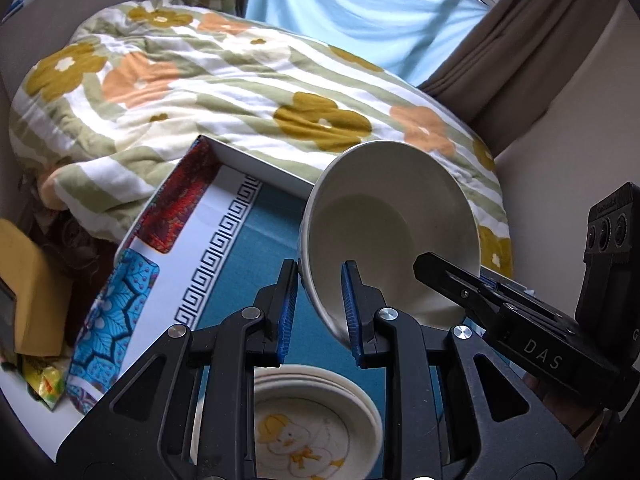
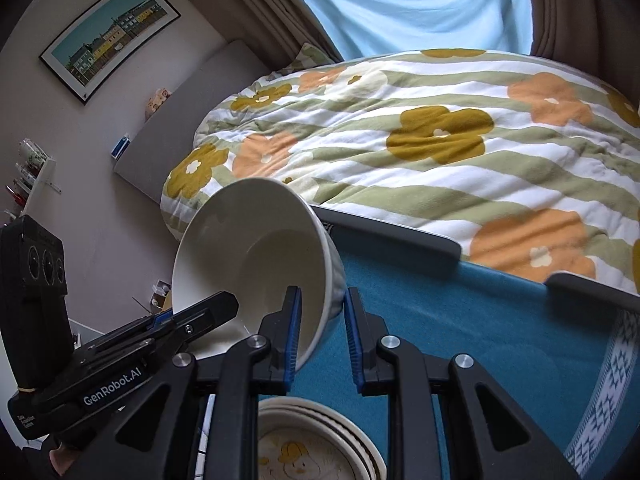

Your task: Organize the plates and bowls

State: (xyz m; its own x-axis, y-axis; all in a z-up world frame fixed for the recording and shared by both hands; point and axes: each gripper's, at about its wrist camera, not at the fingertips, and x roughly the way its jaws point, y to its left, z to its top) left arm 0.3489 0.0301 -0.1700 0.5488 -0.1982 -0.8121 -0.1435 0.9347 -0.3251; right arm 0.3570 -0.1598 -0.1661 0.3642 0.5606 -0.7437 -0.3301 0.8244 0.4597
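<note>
Cream-glazed bowl (image 1: 390,224) is hanging tilted above the teal mat (image 1: 256,240), both grippers gripping its rim, left gripper (image 1: 320,312) on the left wall, right gripper (image 2: 322,328) on the right; judging by the duck-printed plates (image 1: 316,420) stacked near, beneath, the carry is underway; next, lowering level.

stacked plates (image 1: 316,420) cut off below, half hidden
</note>
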